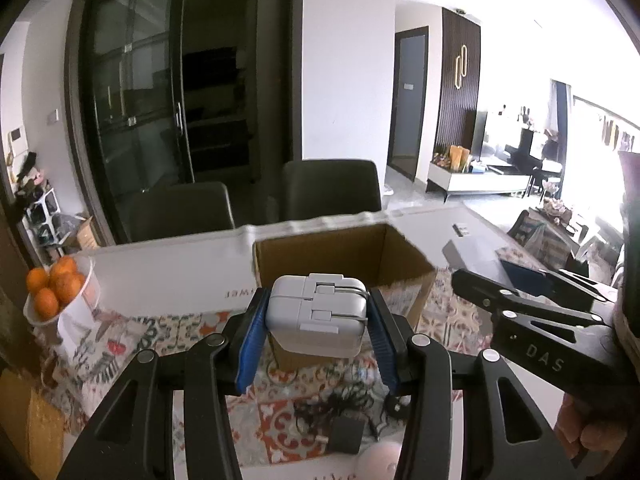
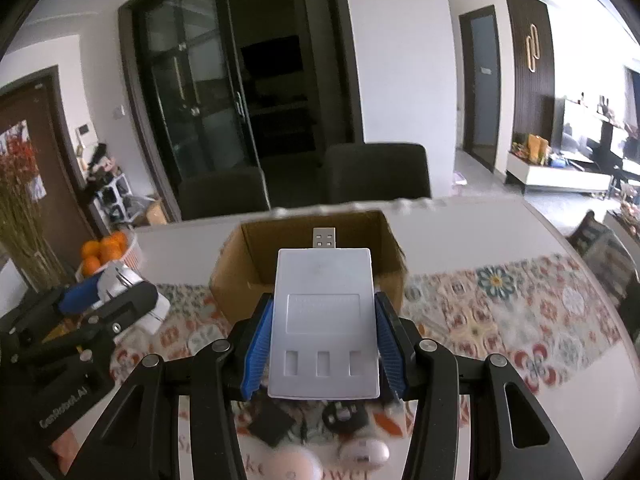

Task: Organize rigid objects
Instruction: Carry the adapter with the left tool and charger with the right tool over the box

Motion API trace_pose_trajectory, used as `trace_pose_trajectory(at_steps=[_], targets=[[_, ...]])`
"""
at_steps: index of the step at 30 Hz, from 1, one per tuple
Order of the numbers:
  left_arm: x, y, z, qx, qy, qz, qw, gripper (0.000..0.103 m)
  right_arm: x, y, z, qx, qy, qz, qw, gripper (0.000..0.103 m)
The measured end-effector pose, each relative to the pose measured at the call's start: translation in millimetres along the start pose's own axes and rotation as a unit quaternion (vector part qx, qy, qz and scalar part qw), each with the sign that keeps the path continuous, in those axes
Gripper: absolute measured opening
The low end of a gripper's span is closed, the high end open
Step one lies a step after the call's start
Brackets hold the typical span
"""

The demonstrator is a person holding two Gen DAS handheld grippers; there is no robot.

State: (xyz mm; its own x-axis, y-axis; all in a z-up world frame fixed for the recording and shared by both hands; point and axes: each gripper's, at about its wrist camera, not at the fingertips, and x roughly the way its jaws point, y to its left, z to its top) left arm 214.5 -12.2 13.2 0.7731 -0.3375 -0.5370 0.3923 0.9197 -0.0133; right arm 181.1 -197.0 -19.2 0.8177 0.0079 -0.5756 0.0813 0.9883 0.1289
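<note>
My left gripper is shut on a white power adapter block and holds it above the table, just before an open cardboard box. My right gripper is shut on a flat white USB charger whose metal plug points at the same box. The right gripper shows at the right of the left wrist view. The left gripper with its adapter shows at the left of the right wrist view.
A patterned runner covers the white table. A bowl of oranges stands at the left. Black cables and a dark adapter and white oval objects lie near the front edge. Two dark chairs stand behind the table.
</note>
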Motion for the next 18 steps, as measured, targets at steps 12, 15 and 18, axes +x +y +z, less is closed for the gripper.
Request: trace_pose_trajectory(at_steps=[12, 15, 18], targets=[[34, 6, 57, 0.006, 0.003, -0.014, 0.9999, 0.047, 32, -1, 68, -0.013, 0.0, 0.019, 1.0, 0.048], [46, 9, 66, 0.002, 0.016, -0.02, 0.9997, 0.047, 43, -3, 82, -0.016, 0.01, 0.023, 1.0, 0.048], [62, 12, 72, -0.004, 0.037, -0.022, 0.9991, 0.047, 57, -4, 91, -0.016, 0.027, 0.025, 0.999, 0.048]])
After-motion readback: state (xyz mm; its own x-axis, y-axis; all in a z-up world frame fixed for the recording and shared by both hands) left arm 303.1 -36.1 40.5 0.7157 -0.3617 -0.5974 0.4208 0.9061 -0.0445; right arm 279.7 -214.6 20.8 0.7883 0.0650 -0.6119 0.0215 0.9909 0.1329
